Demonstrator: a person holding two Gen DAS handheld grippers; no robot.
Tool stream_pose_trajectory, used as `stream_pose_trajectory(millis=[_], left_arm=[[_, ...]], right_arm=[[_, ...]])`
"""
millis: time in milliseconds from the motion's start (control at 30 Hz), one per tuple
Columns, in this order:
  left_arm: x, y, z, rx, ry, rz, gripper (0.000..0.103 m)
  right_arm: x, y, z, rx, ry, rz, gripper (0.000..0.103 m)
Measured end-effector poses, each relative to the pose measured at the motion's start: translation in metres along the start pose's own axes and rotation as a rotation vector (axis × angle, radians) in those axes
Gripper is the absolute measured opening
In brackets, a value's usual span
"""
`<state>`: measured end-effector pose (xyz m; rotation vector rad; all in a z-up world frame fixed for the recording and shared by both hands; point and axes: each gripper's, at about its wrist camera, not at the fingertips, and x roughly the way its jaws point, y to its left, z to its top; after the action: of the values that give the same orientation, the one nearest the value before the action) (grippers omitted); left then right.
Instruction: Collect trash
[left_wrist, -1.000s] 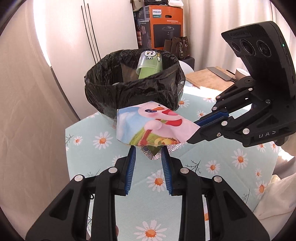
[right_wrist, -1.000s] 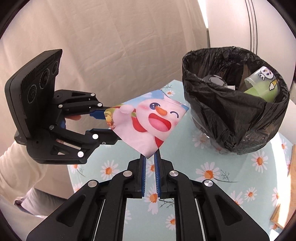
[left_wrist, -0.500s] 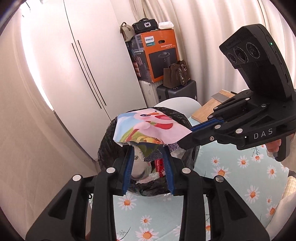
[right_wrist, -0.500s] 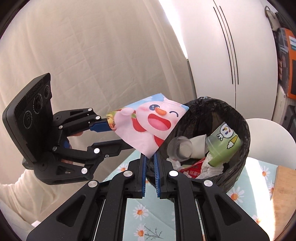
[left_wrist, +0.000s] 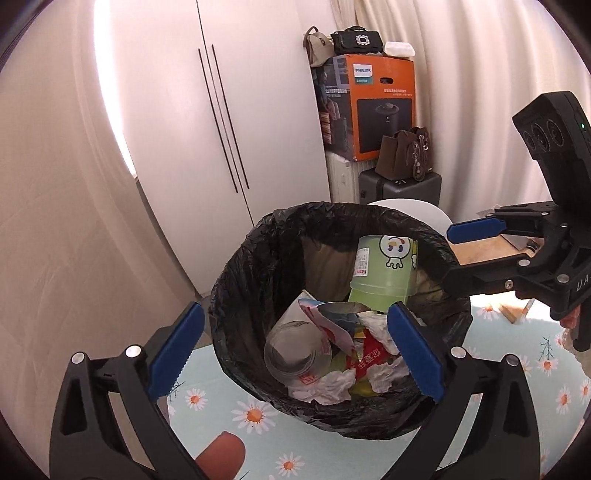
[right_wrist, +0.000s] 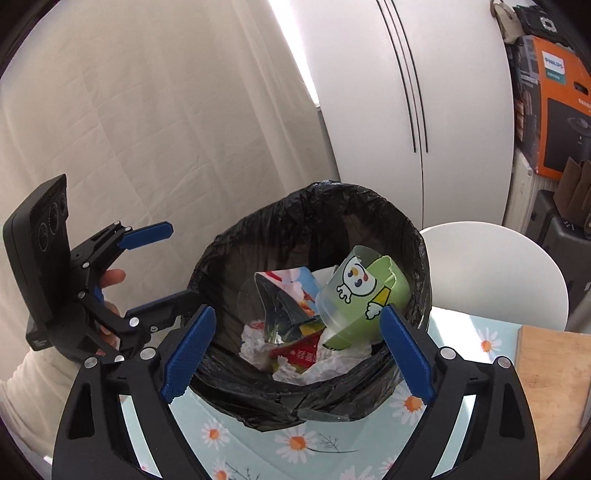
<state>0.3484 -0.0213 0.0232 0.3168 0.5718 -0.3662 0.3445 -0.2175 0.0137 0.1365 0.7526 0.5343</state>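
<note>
A bin lined with a black bag (left_wrist: 258, 258) (right_wrist: 413, 243) stands on the daisy-print tablecloth. Inside lie a green cartoon cup (left_wrist: 384, 269) (right_wrist: 362, 302), a clear plastic cup (left_wrist: 291, 354), crumpled tissues, a red wrapper (left_wrist: 369, 358) and the snowman snack wrapper (right_wrist: 295, 291) (left_wrist: 325, 321). My left gripper (left_wrist: 295, 354) is open and empty above the bin's near side; it also shows in the right wrist view (right_wrist: 162, 266). My right gripper (right_wrist: 295, 354) is open and empty over the bin; it shows at right in the left wrist view (left_wrist: 461, 254).
The tablecloth (left_wrist: 258, 435) (right_wrist: 295, 446) surrounds the bin. A wooden cutting board (right_wrist: 550, 391) lies at the right. A white chair back (right_wrist: 498, 266) stands behind the table. An orange Philips box (left_wrist: 380, 107), bags and a suitcase stand against the far wall.
Both grippers opened and let go of the snowman wrapper, which dropped into the bin. Both views now look down into the bin.
</note>
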Motion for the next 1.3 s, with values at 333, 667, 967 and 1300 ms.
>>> stream_pose_trajectory(millis=[333, 667, 967, 1300], left_arm=[[-0.012, 0.006, -0.038, -0.081, 0.075, 0.067, 0.097], [-0.042, -0.006, -0.069, -0.106, 0.113, 0.070, 0.097], [-0.073, -0.018, -0.105, -0.138, 0.146, 0.064, 0.097], [-0.108, -0.025, -0.134, -0.161, 0.154, 0.105, 0.097]], right_arm=[[-0.006, 0.002, -0.020, -0.050, 0.015, -0.144, 0.091], [-0.031, 0.024, -0.065, -0.120, 0.042, -0.195, 0.094], [-0.056, 0.034, -0.117, -0.097, 0.067, -0.247, 0.094], [-0.075, 0.039, -0.145, -0.101, 0.083, -0.238, 0.094]])
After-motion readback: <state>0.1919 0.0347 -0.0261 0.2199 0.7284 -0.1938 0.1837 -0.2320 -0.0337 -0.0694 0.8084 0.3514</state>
